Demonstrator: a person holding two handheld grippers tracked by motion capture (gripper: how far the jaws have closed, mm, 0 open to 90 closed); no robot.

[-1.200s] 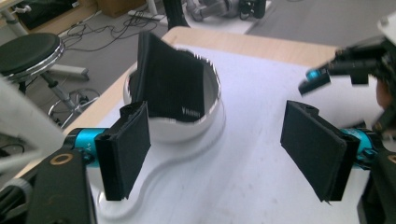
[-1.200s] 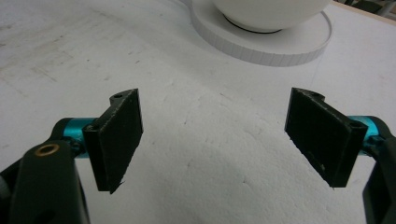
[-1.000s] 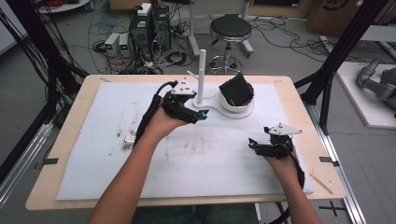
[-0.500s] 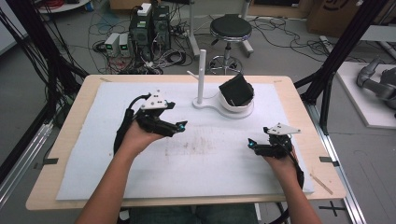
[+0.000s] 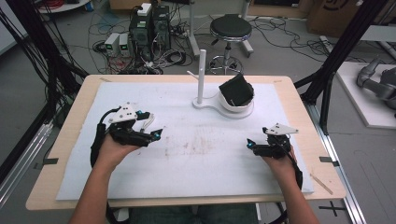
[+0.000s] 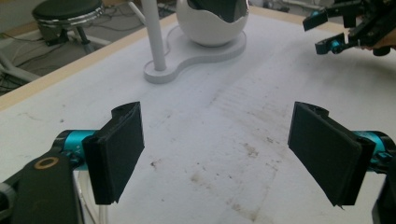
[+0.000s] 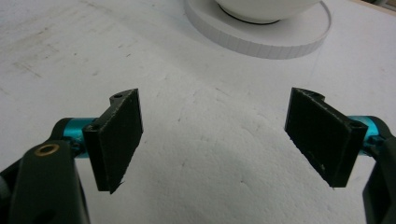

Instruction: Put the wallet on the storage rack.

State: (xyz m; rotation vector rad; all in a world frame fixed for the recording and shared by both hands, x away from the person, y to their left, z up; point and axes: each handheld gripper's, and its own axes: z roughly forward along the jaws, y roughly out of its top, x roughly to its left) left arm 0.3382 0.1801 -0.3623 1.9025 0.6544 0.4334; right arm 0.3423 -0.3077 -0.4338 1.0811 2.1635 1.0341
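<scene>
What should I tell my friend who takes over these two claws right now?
Left claw: open, holding nothing, over the left side of the white mat.
Right claw: open, holding nothing, over the mat's right side.
White stand with its pole at the far middle; its white bowl holds a black thing.
Done: black thing is in the bowl, both claws away from it.
Left: cannot tell; check first.

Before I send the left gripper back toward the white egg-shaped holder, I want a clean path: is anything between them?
Nothing visible: bare white mat lies between the open left gripper and the egg-shaped holder; the white post stands left of it.
</scene>
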